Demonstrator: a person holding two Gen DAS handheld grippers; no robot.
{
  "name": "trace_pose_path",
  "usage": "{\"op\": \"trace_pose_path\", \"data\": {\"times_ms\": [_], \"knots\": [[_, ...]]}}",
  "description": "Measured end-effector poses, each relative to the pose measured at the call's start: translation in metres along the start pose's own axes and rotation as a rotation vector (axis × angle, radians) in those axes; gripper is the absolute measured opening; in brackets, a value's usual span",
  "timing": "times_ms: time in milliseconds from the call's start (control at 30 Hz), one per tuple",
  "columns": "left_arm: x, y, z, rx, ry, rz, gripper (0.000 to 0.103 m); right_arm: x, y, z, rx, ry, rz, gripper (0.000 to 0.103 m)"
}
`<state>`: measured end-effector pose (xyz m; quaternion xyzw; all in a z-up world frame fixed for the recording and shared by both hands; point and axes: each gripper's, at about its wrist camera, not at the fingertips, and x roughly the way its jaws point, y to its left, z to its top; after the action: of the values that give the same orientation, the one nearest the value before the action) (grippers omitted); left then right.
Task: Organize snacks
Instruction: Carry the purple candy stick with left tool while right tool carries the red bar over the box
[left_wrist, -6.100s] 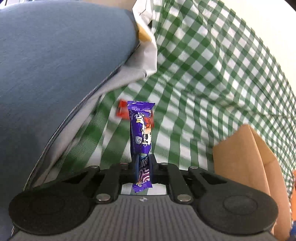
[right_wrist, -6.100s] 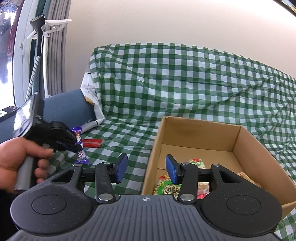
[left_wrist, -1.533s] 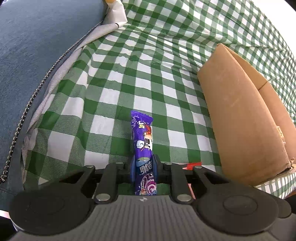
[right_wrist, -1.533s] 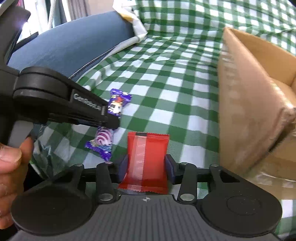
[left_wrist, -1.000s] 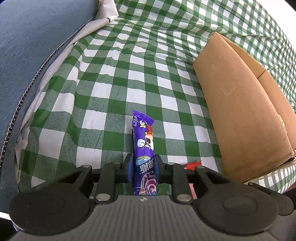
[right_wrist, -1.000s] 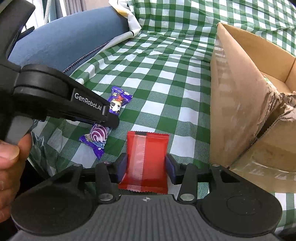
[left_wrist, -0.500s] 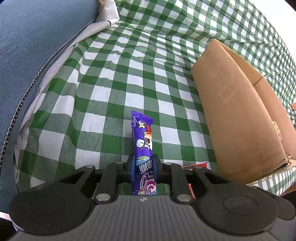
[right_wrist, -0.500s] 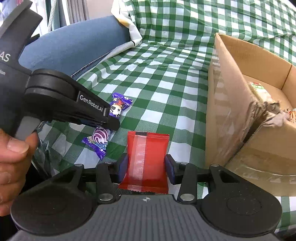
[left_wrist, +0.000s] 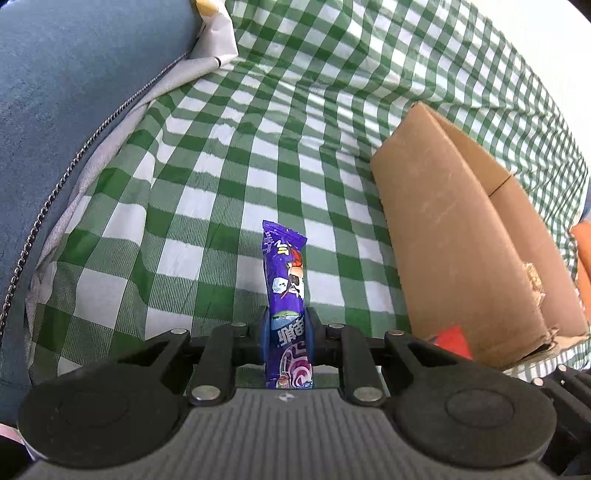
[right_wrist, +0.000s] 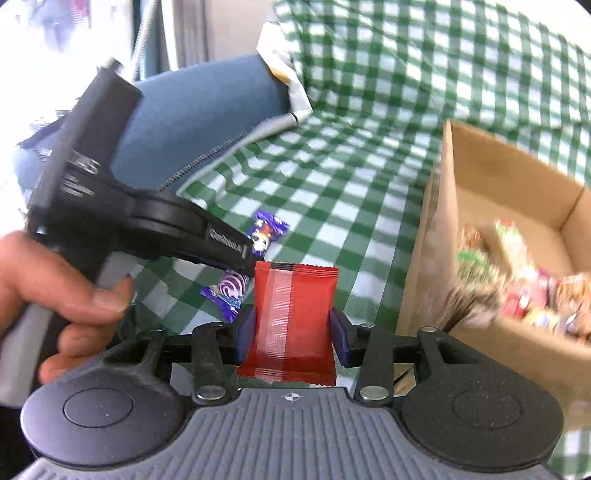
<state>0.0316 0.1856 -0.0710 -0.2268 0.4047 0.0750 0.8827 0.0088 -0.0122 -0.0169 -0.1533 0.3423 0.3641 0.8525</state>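
While clamped, red packet (right_wrist: 293, 317) sits between right claw (right_wrist: 293, 332) pads.

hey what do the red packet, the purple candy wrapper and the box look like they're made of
Red packet: glossy plastic film, probably; it shines and has crimped, serrated end seals.
Purple candy wrapper: thin printed plastic or foil film, judging by the sheen and creases.
Box: plain brown corrugated cardboard, matte, with a torn, frayed corner.

bright daylight, fisheye bending at the edges; the open brown cardboard box (right_wrist: 517, 192) smears with motion blur.
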Motion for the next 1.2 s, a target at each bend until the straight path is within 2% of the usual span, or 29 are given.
{"op": "trace_pose_path", "data": {"times_ms": [67, 233, 433, 667, 900, 1200], "knots": [[-0.006, 0.001, 0.000, -0.008, -0.027, -0.011, 0.020, -0.008, -0.003, -0.001, -0.010, -0.021, -0.004, 0.045], [-0.026, 0.001, 0.000, -0.019, -0.119, -0.037, 0.020, -0.020, -0.013, -0.009, 0.087, -0.102, 0.000, 0.045], [-0.052, -0.008, -0.003, -0.005, -0.218, -0.054, 0.020, -0.046, -0.010, -0.008, 0.035, -0.287, 0.011, 0.045], [-0.071, -0.030, 0.004, 0.020, -0.250, -0.042, 0.020, -0.069, -0.036, -0.004, 0.083, -0.428, -0.060, 0.045], [-0.088, -0.066, 0.033, 0.052, -0.295, -0.061, 0.020, -0.075, -0.070, 0.001, 0.188, -0.497, -0.133, 0.045], [-0.100, -0.144, 0.084, 0.143, -0.363, -0.148, 0.020, -0.079, -0.112, -0.001, 0.337, -0.546, -0.283, 0.045]]}}
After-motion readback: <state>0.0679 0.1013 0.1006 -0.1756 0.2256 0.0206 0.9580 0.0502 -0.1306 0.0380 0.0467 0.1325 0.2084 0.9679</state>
